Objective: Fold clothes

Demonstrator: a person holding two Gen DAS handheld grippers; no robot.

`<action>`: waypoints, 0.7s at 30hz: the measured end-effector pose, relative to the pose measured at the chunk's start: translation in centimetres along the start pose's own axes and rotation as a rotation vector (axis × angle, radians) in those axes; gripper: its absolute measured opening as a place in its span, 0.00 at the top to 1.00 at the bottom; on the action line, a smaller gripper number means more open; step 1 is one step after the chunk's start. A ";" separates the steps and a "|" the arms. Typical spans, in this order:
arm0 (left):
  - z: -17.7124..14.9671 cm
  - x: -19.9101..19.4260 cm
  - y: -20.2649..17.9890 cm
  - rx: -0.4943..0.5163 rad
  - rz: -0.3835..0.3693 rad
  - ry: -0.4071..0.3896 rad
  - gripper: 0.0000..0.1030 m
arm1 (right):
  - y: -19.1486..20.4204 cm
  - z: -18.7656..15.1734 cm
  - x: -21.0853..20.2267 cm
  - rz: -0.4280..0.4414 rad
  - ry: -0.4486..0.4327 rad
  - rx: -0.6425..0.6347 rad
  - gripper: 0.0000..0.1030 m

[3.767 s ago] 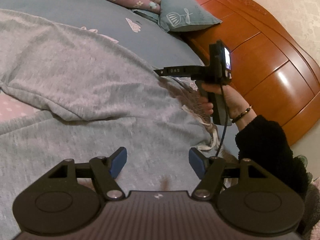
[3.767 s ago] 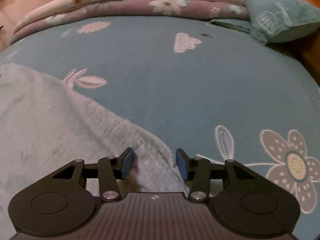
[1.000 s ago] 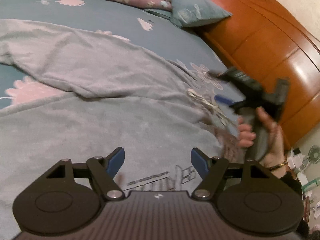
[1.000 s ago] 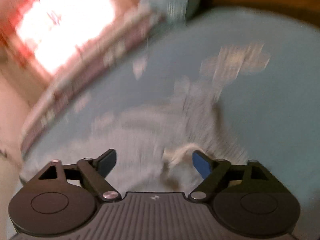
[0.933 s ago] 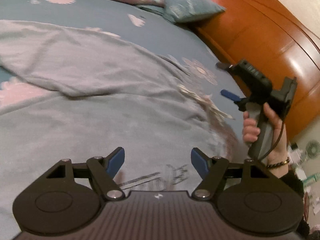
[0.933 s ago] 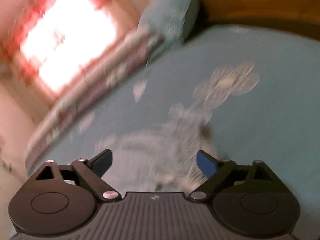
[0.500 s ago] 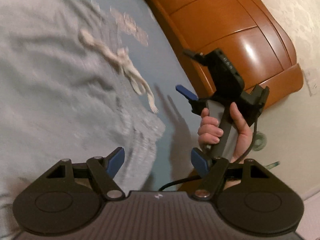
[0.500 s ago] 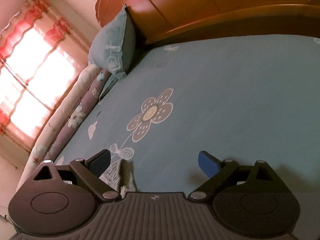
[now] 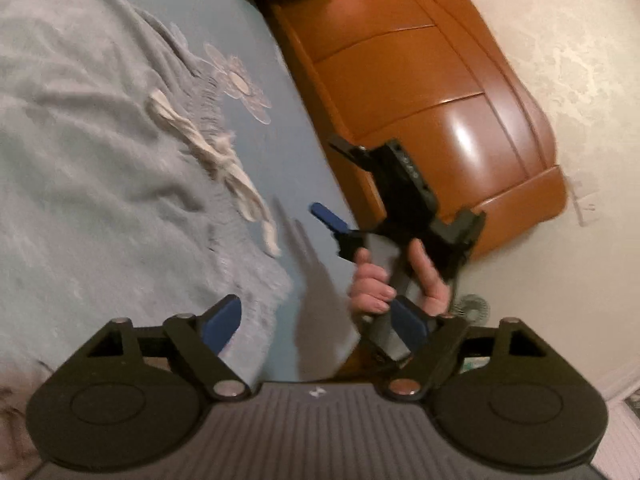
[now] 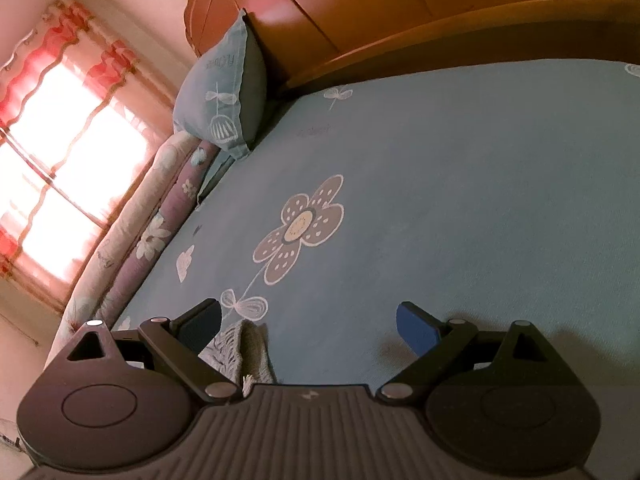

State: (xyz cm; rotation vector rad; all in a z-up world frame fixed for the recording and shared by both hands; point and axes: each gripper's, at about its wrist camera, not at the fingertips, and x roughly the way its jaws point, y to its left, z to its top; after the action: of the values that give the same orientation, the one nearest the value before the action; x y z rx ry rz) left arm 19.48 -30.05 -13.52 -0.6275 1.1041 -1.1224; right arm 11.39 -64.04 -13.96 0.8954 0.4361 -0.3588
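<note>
A grey garment point(image 9: 92, 184) with a white drawstring point(image 9: 224, 160) lies spread on the blue flowered sheet point(image 10: 460, 184). In the left wrist view my left gripper point(image 9: 316, 322) hovers over the garment's ribbed edge; its jaws are opening and nothing sits between the pads. A hand point(image 9: 376, 284) holds my right gripper point(image 9: 324, 176) just beyond, over the sheet beside the garment. In the right wrist view my right gripper point(image 10: 310, 324) stands open wide. A ribbed corner of the garment point(image 10: 240, 344) lies loose by its left finger, not pressed.
An orange wooden headboard point(image 9: 400, 80) runs along the bed's right side. A blue pillow point(image 10: 228, 92) and a rolled floral quilt point(image 10: 140, 232) lie at the far end under a bright window with red curtains point(image 10: 60, 120). A small fan point(image 9: 474, 308) sits on the floor.
The left view has swung right, from the garment's middle to its drawstring edge and the headboard. The right gripper came off the garment towards the bed's side and now holds still. Left jaws widened.
</note>
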 end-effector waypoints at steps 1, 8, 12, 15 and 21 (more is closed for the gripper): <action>-0.1 0.6 0.5 -0.029 -0.001 0.030 0.21 | 0.2 -0.1 0.1 0.002 0.006 -0.005 0.06; -2.4 4.9 1.2 -0.069 -0.013 0.196 0.21 | 1.1 -0.3 -0.2 -0.005 0.002 -0.048 0.06; -1.7 2.2 0.0 -0.040 -0.057 0.122 0.21 | 0.8 -0.1 -0.3 0.003 0.002 -0.029 0.06; -0.9 -1.7 -0.3 -0.001 0.003 0.022 0.21 | 0.9 -0.1 -0.3 0.018 0.007 -0.024 0.06; -1.3 -8.5 -0.1 0.157 0.540 -0.167 0.21 | 4.6 -2.0 0.7 0.266 0.201 -0.083 0.01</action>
State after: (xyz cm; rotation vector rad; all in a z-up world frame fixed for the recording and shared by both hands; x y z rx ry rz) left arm 17.96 -22.06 -10.82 -0.2660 0.9528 -0.6665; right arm 13.75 -59.90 -12.39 0.8991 0.5060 -0.0066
